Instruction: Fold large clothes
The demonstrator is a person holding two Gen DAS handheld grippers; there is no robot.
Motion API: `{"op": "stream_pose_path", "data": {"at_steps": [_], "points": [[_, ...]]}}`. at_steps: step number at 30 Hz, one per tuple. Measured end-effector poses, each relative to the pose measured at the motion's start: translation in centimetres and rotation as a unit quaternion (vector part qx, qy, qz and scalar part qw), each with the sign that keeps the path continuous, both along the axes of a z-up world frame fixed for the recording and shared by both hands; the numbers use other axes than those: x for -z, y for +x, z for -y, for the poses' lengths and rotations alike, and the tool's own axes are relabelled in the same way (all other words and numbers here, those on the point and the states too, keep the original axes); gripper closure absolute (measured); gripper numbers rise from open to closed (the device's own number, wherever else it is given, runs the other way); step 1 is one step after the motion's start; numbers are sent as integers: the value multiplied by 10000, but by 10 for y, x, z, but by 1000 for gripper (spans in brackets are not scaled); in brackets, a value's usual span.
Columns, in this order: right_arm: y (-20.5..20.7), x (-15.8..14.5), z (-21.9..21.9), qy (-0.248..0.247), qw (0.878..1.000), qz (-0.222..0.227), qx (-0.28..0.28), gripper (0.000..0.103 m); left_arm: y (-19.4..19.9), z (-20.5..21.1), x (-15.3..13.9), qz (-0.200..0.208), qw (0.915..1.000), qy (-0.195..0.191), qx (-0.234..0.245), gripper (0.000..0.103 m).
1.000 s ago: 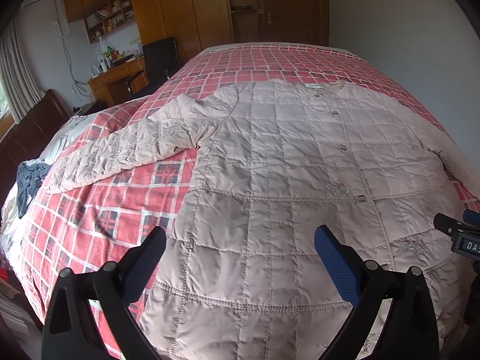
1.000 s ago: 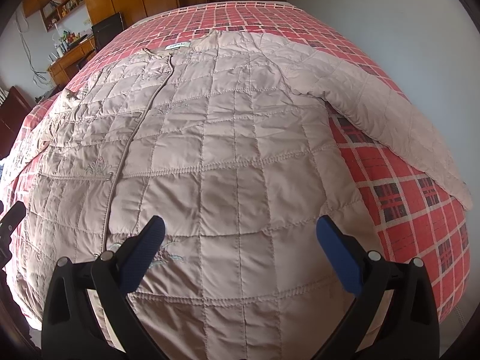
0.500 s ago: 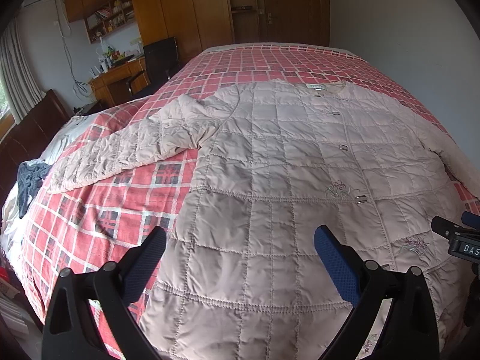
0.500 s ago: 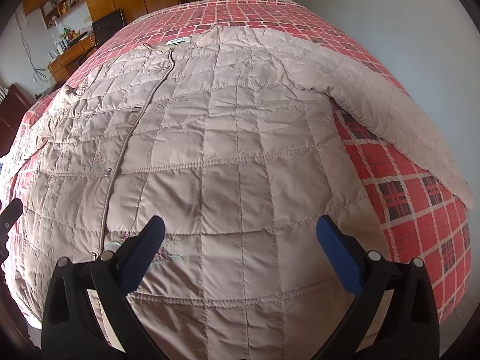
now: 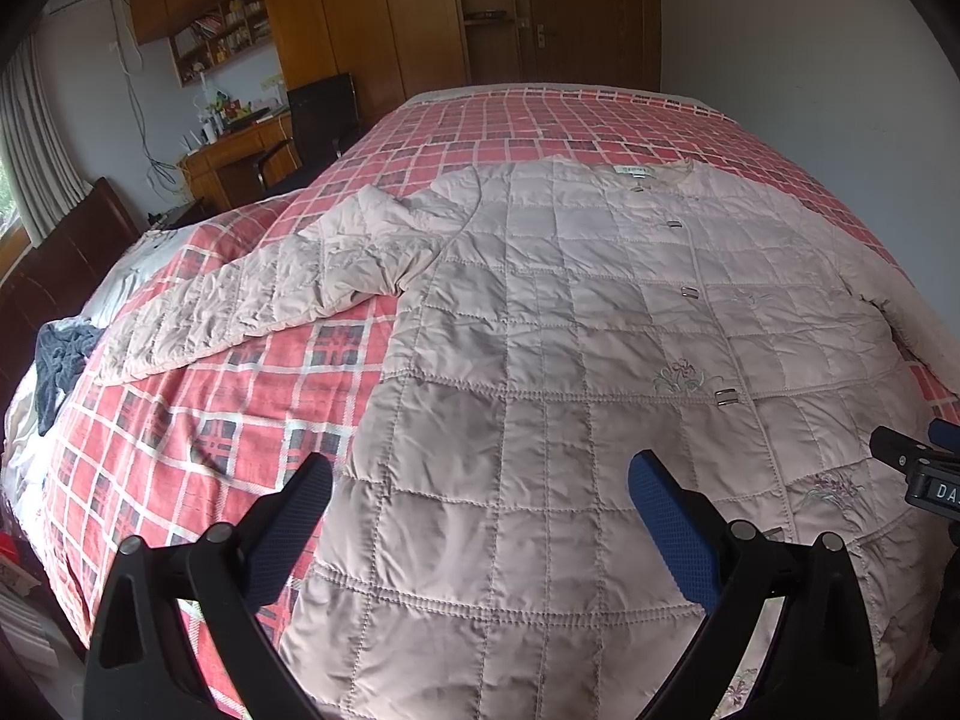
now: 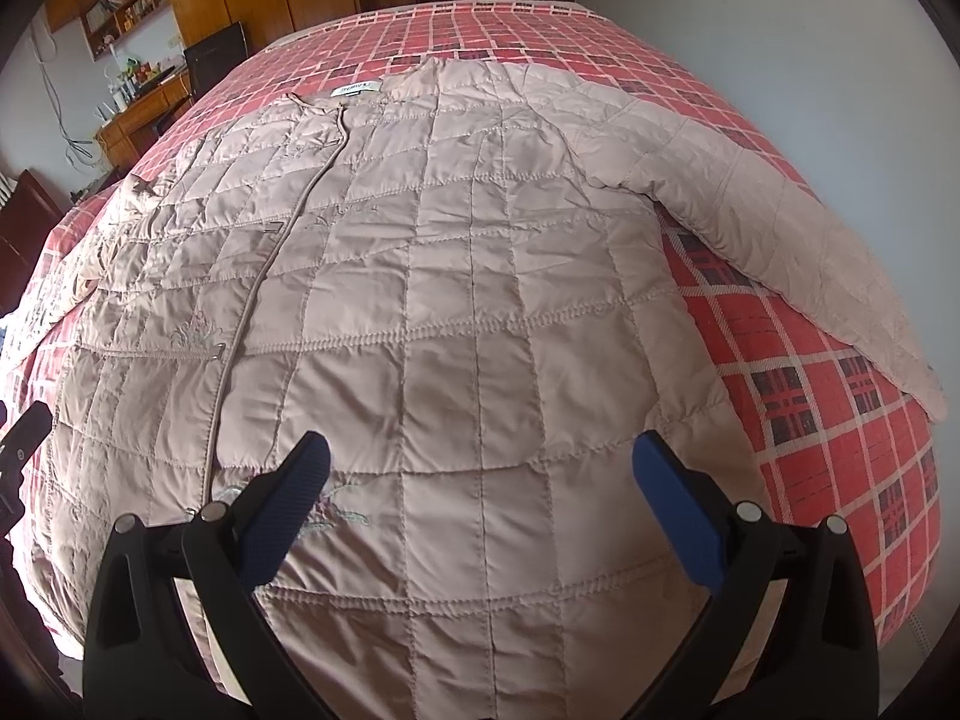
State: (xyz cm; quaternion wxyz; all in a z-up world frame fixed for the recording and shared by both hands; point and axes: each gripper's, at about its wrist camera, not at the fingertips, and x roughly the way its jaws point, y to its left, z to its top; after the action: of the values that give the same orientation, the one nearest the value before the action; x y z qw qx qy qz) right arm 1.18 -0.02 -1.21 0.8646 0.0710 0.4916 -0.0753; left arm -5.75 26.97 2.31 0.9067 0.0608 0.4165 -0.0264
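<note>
Jacket: pale quilted jacket (image 5: 600,372) spread flat, front up, across the plaid bed (image 5: 198,420).
Handling: likely soft, puffy, slippery; grip hem corners.
Grippers: left gripper (image 5: 480,516) and right gripper (image 6: 480,495) spread wide, empty.

Quilted jacket (image 5: 570,360): pale pink-beige padded cloth with a faint satin sheen, stitched in squares, finely creased; embroidered flower motifs (image 5: 681,375); small shiny metal clasps (image 5: 727,397) along the front; woven label (image 6: 355,87) at the collar. Bedspread (image 5: 198,420): red plaid woven cloth, matt. Left gripper (image 5: 480,525) and right gripper (image 6: 480,510): matt black plastic arms, blue pads (image 6: 678,516) with a fine dotted texture. Wardrobe (image 5: 360,24): brown wood, semi-gloss. Crumpled garment (image 5: 60,360): dark grey soft cloth.
</note>
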Motion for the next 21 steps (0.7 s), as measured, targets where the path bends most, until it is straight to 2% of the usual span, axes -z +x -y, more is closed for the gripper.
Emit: {"op": "stream_pose_path", "data": {"at_steps": [21], "points": [[0, -3, -1, -15, 10000, 12, -31, 3, 0, 0, -1, 6, 10000, -8, -2, 4]]}}
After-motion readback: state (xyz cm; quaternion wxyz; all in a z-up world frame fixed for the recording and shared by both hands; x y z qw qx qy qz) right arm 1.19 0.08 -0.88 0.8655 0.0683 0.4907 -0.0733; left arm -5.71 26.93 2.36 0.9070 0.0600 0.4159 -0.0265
